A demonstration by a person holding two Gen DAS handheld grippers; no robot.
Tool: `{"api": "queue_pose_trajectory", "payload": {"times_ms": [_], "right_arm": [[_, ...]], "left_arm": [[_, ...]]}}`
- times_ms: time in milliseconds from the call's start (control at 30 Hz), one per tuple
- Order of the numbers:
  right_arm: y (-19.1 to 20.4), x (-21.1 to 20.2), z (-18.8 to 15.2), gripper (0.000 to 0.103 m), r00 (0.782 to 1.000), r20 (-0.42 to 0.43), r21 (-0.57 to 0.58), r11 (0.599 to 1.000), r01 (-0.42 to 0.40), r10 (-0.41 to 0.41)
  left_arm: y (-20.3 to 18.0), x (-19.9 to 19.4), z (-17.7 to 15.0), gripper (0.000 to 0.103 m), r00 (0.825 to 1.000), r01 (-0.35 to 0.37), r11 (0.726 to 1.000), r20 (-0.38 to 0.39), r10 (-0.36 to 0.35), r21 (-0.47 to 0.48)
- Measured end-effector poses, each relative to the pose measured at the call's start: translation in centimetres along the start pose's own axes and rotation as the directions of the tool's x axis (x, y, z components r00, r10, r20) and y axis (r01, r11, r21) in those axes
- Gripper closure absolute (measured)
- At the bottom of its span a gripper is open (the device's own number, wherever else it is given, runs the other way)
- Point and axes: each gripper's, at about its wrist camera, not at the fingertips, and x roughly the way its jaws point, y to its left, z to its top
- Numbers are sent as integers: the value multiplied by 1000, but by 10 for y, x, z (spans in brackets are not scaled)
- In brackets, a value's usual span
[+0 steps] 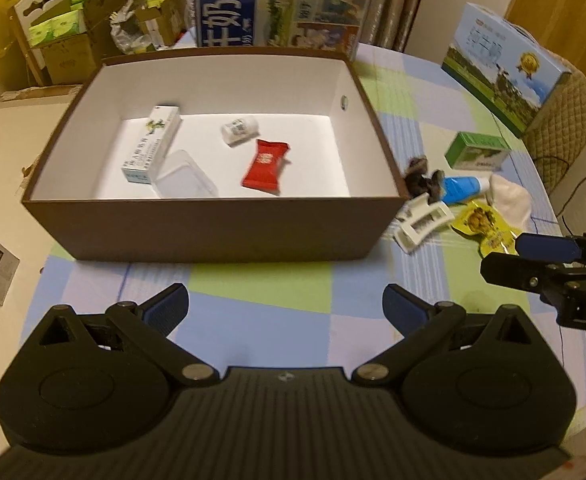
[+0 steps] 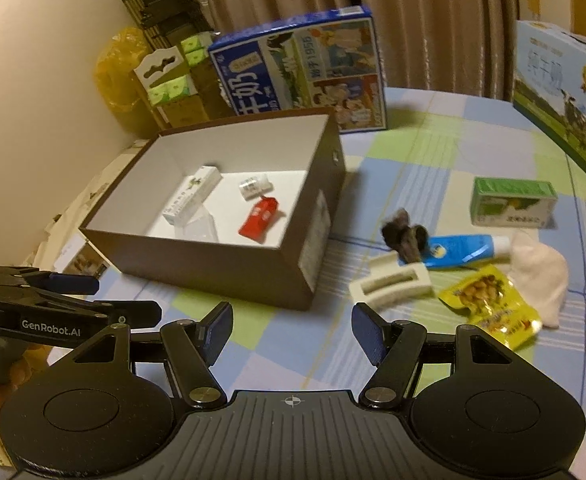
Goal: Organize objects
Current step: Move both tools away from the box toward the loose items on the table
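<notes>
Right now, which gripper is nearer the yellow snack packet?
Right. The right gripper sits just short of the yellow snack packet; the left gripper faces the brown box, farther away.

"GenRobot.AI" marks the left tongs (image 2: 73,284); "1956" the milk carton (image 2: 301,68).
</notes>
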Motion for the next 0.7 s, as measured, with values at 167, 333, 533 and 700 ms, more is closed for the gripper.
{"api": "queue_pose_trajectory", "payload": {"times_ms": [167, 333, 533, 700], "right_arm": [[-15, -8, -8, 40, 1000, -8, 23, 1000, 13, -13], [-36, -20, -16, 40, 999, -9, 53, 998, 41, -40], [-62, -36, -24, 40, 997, -2, 95, 992, 78, -78], [-84, -46, -32, 40, 994, -6, 133, 985, 107, -107]], "left_arm": [[-19, 5, -2, 1, 1000, 16, 1000, -11, -16, 23], [-40, 13, -4, 1, 999, 41, 998, -25, -40, 55], [-67, 22, -3, 1, 997, 62, 994, -42, -59, 90], [-90, 29, -1, 1, 996, 82, 989, -52, -76, 125]]}}
